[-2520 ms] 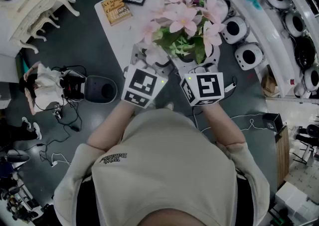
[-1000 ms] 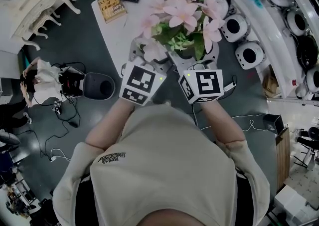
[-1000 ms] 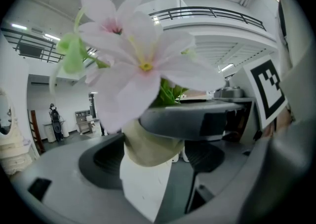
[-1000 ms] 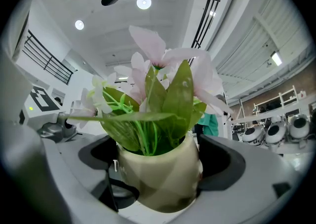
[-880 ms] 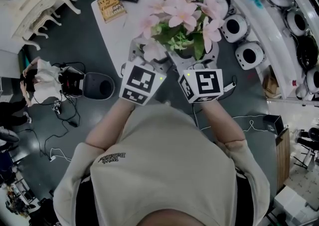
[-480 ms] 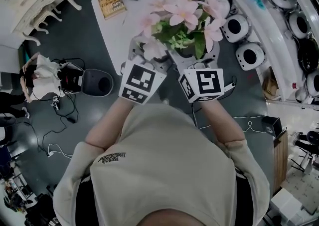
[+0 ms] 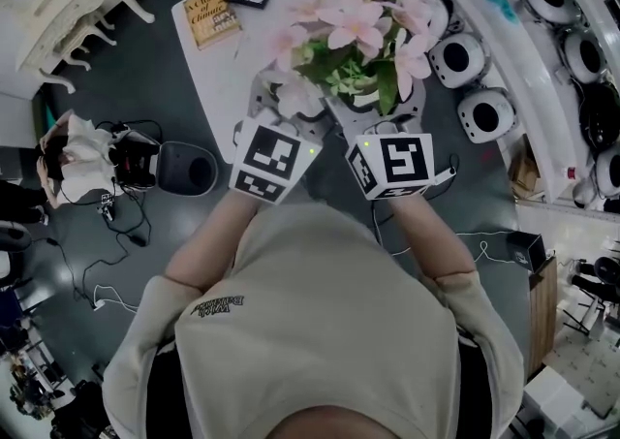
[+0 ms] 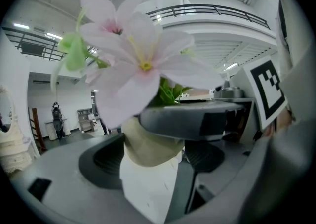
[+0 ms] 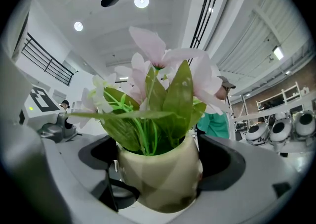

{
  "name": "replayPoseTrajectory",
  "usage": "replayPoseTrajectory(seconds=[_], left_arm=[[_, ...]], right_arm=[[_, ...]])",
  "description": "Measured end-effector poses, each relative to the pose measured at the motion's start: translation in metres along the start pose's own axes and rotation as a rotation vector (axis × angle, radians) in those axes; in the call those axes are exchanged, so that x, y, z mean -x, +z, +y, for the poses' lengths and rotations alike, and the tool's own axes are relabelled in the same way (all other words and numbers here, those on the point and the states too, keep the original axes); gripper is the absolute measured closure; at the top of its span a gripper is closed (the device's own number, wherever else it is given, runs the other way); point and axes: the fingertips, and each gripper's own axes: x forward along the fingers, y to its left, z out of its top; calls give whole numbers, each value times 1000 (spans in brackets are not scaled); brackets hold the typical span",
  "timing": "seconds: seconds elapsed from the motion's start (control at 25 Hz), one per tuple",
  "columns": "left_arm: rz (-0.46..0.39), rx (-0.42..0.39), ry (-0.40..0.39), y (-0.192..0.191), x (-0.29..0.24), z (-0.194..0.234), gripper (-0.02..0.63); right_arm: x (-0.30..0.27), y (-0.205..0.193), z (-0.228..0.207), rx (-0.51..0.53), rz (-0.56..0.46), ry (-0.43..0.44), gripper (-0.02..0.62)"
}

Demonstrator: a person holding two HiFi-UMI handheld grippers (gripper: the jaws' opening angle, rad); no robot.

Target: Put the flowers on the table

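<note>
Flowers (image 7: 354,35): pink cloth-like petals and stiff green leaves in a pale, smooth, rounded pot (image 9: 163,183). They are held up over the near right part of the white table (image 7: 218,74), not set down. Left gripper (image 7: 284,108) and right gripper (image 7: 373,117) each clamp the pot's sides, jaws part-spread round it. It looks light and top-heavy, with a slippery wall. Grip the pot, never the petals.
</note>
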Motion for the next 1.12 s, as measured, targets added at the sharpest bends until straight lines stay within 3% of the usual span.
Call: replayPoseTrajectory(seconds=[0.4,1.12], left_arm=[[12,6,5,2,-49,58,245],[8,33,-10,-7,-92,166,245]], right_arm=[[-71,-7,-29,-11,10,8,86],[-188,-20,-36,2,42,1,86]])
